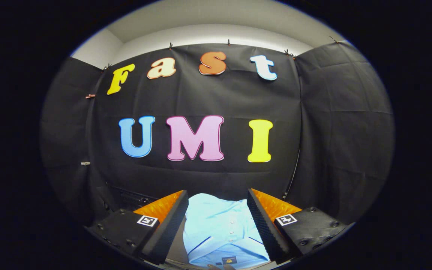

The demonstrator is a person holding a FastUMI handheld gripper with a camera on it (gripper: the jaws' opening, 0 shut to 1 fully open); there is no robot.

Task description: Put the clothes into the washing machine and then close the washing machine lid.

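A folded light-blue shirt (219,228) with a button placket and dark piping lies flat between my two fingers, its collar end nearest the camera. My gripper (217,195) stands wide open. The black ribbed pads (171,221) flank the shirt on both sides. A strip of grey surface shows between the left pad and the shirt's edge, so that pad does not press on the cloth. The shirt's far edge lies level with the fingertips.
The booth's black cloth wall (208,176) stands just beyond the fingers and wraps round both sides. A dark slatted object (126,197) sits low behind the left finger. A thin cable (294,174) hangs down the wall to the right.
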